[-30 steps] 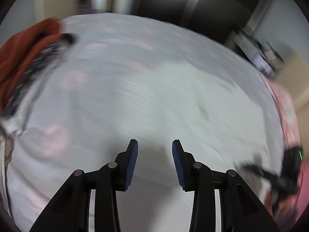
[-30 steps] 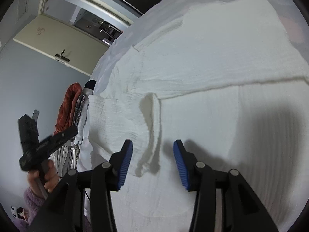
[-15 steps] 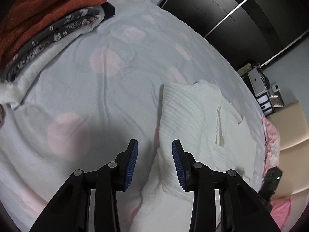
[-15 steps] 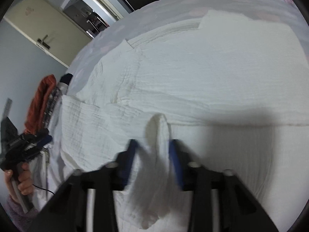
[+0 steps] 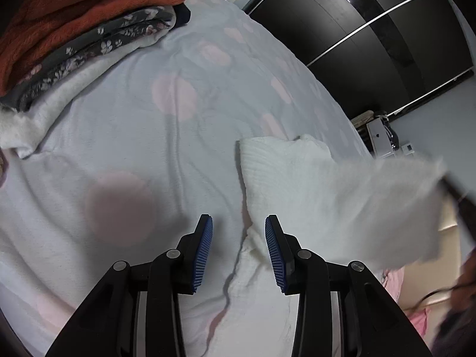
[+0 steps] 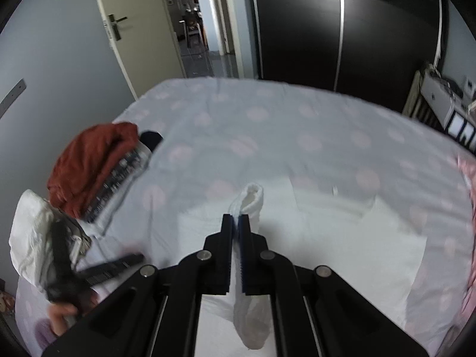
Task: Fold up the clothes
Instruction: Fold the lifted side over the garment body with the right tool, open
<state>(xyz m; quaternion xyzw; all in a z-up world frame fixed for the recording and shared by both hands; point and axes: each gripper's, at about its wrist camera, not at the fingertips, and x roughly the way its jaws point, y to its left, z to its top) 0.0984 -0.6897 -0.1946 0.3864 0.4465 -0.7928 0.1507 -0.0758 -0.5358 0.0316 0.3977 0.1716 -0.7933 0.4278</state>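
Right gripper (image 6: 236, 223) pinching white garment (image 6: 253, 199), left gripper (image 5: 238, 238) agape.

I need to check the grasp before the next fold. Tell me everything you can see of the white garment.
The white garment is soft, ribbed or crinkled cloth, lying partly spread on the dotted bedsheet. A narrow fold of it is pinched between the shut pads of the right gripper, sticking up beyond the tips and hanging below. In the left wrist view a lifted part blurs at right, and its near edge lies under the open left gripper, untouched.
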